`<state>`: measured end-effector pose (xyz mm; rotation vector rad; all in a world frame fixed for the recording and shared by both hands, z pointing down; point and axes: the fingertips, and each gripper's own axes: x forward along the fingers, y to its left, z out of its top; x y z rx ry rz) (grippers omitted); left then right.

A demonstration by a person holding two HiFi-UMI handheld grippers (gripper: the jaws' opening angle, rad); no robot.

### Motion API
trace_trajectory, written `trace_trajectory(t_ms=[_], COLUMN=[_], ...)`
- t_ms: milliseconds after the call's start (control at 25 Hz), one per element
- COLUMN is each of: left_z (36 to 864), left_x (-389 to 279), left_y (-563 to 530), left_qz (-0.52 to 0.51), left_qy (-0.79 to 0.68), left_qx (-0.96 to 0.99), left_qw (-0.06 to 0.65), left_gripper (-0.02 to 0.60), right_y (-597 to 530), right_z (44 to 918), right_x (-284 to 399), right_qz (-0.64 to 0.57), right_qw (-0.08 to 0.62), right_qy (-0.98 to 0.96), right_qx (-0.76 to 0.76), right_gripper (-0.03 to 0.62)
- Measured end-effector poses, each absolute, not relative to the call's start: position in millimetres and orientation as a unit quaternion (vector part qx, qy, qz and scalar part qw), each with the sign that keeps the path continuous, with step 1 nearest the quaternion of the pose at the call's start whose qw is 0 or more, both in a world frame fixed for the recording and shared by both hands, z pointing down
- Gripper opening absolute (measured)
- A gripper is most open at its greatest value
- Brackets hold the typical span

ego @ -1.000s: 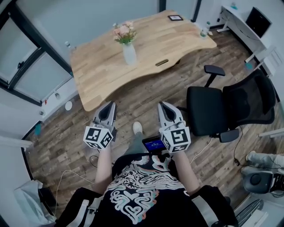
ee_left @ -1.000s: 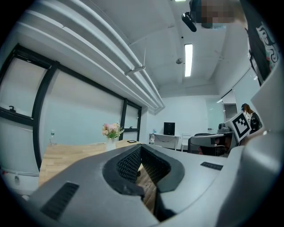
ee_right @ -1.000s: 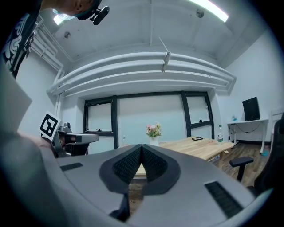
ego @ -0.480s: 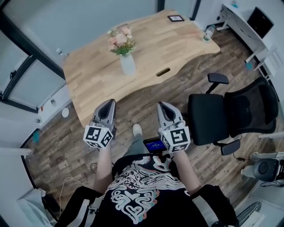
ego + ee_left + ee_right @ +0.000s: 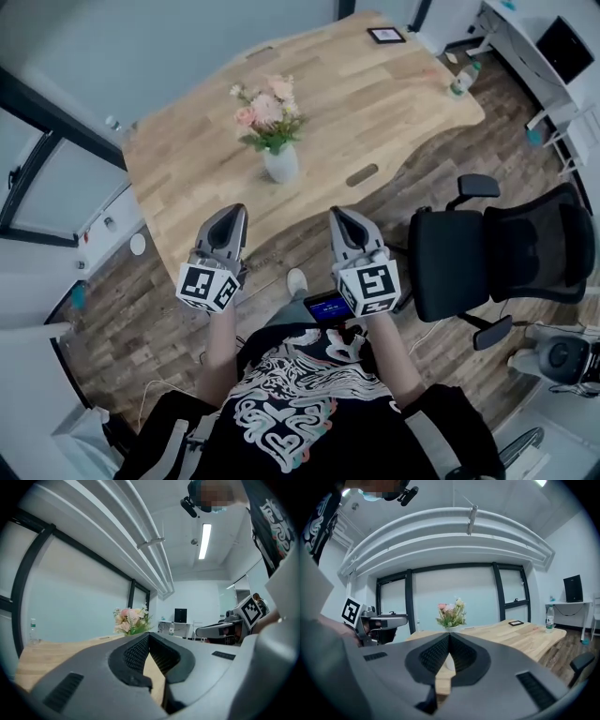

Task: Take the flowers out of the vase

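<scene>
1. Far left of the head view: dark window frame [image 5: 37, 159], with wood-plank floor [image 5: 122, 309] below it.
2. Left gripper [image 5: 230, 212], lower left of centre. Its marker cube [image 5: 206, 287] is at the rear and its tip overlaps the table's near edge in the picture. In the left gripper view the jaws [image 5: 149, 637] are pressed together at the tip with nothing pinched. Only tabletop shows through the gap behind the pads.
3. Wooden table [image 5: 187, 178] fills the upper centre. A white vase [image 5: 281, 165] stands upright around mid-table.
4. Flowers [image 5: 267, 112] are in the vase: pink and cream blooms with green leaves. In the picture they sit above and between the two grippers, well apart from both.
5. In the left gripper view the flowers [image 5: 131, 620] are left of centre, just above the jaw housing. In the right gripper view the flowers [image 5: 451, 613] are dead centre, straight above the jaw tip.
6. Bottom centre, between the grippers: a shoe [image 5: 296, 281] and a small lit screen [image 5: 328, 306] at the person's front.
7. Right gripper [image 5: 339, 212], lower right of centre. Its jaws [image 5: 449, 637] are closed tip to tip and empty.
8. Top of frame, right of centre: a picture frame [image 5: 387, 36] lies flat on the table.
9. Upper right: a water bottle [image 5: 462, 80] at the table's edge.
10. Right side: a black office chair [image 5: 487, 258] on the floor, beside the table.
11. Upper right corner: a monitor [image 5: 562, 47] on a white desk.
</scene>
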<state>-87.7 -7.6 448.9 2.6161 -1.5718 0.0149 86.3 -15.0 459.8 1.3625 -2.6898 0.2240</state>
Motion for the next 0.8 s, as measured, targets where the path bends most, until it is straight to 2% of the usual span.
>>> trace_trajectory(t_ms=[400,800], left_z=[455.6,462.3], left_x=[-118.2,-127.2], left_y=[-88.4,-112.3], left_qz=[0.005,0.01], left_qy=[-0.502,-0.489], left_qx=[0.864,0.871], left_qw=[0.044,0.047], left_gripper=[0.003,0.003], right_y=[-86.0,-100.3], right_z=[468.5,479.5], right_x=[59.3,45.7], right_qz=[0.07,0.069], right_qw=[0.073,0.087], right_qy=[-0.887,-0.892], right_qx=[0.45,0.438], right_gripper=[0.003,0.003])
